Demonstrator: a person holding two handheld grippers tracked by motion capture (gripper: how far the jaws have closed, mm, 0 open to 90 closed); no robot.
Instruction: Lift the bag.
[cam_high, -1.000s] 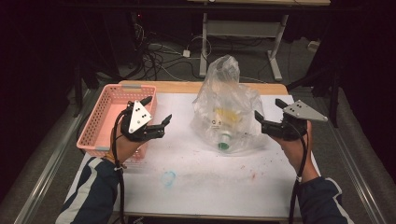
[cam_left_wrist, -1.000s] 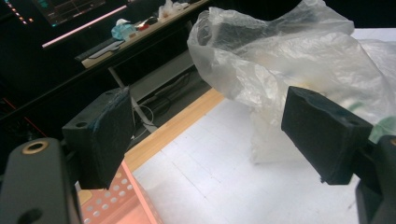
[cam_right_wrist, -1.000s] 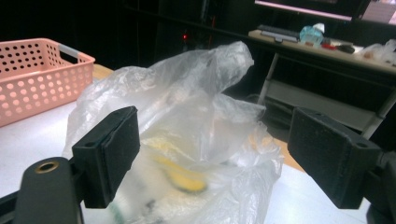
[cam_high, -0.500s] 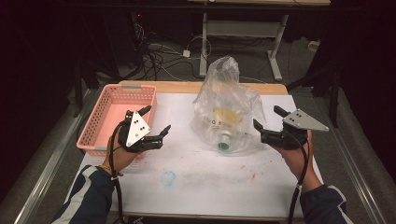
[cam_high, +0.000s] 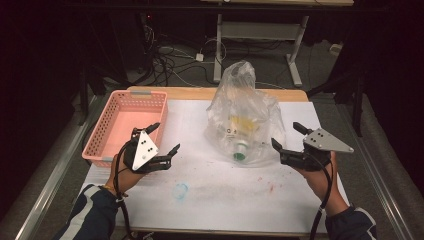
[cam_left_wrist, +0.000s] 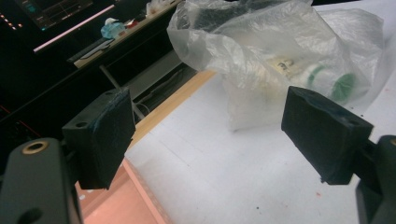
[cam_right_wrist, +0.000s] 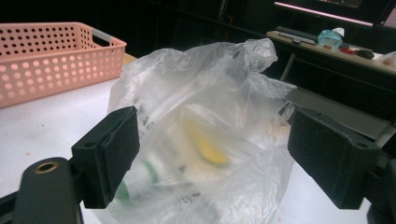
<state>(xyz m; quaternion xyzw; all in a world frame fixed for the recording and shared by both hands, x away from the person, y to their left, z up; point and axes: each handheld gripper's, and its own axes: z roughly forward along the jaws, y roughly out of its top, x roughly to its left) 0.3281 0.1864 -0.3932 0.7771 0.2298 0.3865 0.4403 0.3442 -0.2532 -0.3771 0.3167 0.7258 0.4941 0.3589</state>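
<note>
A clear plastic bag (cam_high: 245, 122) stands in the middle of the white table, with a green-capped bottle (cam_high: 240, 156) and something yellow inside it. My left gripper (cam_high: 165, 136) hovers open left of the bag, beside the pink basket (cam_high: 127, 125). My right gripper (cam_high: 285, 134) is open just off the bag's right side. In the left gripper view the bag (cam_left_wrist: 280, 51) lies ahead, beyond the open left gripper (cam_left_wrist: 210, 135). In the right gripper view the bag (cam_right_wrist: 205, 140) sits close in front of the open right gripper (cam_right_wrist: 212, 158). Nothing is held.
The pink basket (cam_right_wrist: 51, 56) stands at the table's left edge and looks empty. A bluish smudge (cam_high: 180, 191) and red specks mark the white sheet near the front. Cables and desk legs lie on the dark floor behind the table.
Both grippers have drawn back toward the table's front edge, a little away from the bag. Both stay open. The bag has not moved.
</note>
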